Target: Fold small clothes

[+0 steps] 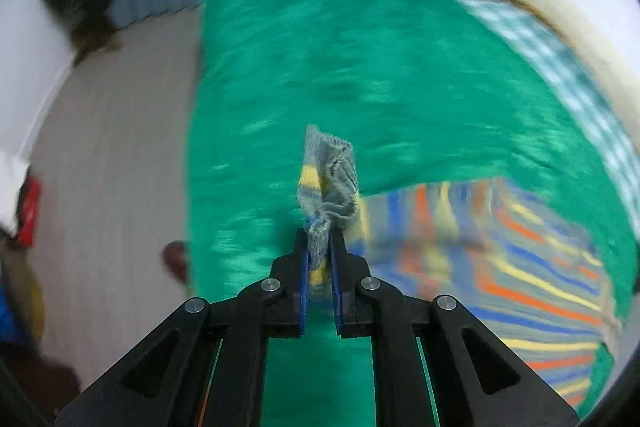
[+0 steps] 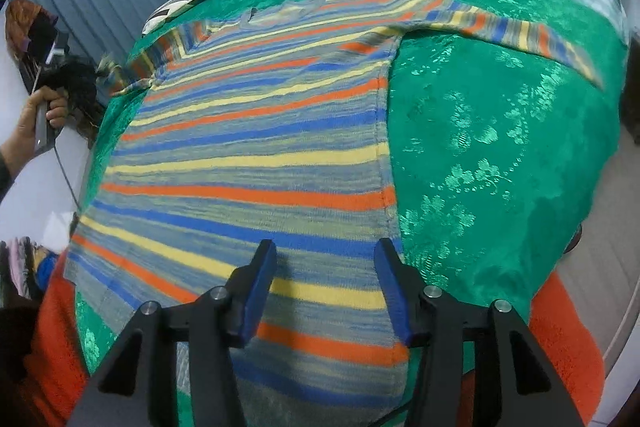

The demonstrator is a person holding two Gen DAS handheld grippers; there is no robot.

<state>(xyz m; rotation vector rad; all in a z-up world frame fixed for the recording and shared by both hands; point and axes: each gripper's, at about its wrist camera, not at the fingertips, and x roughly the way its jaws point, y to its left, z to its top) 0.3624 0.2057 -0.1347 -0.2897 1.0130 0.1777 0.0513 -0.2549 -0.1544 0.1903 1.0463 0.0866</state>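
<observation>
Left fingers (image 1: 319,243) clenched the striped sweater's sleeve cuff (image 1: 328,179), right fingers (image 2: 326,267) hovered released; folding it squarely across suited best.

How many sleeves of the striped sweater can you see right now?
2. One sleeve lies spread out to the right across the green bedspread; the other sleeve's cuff is pinched in the left gripper. None seem hidden.
</observation>
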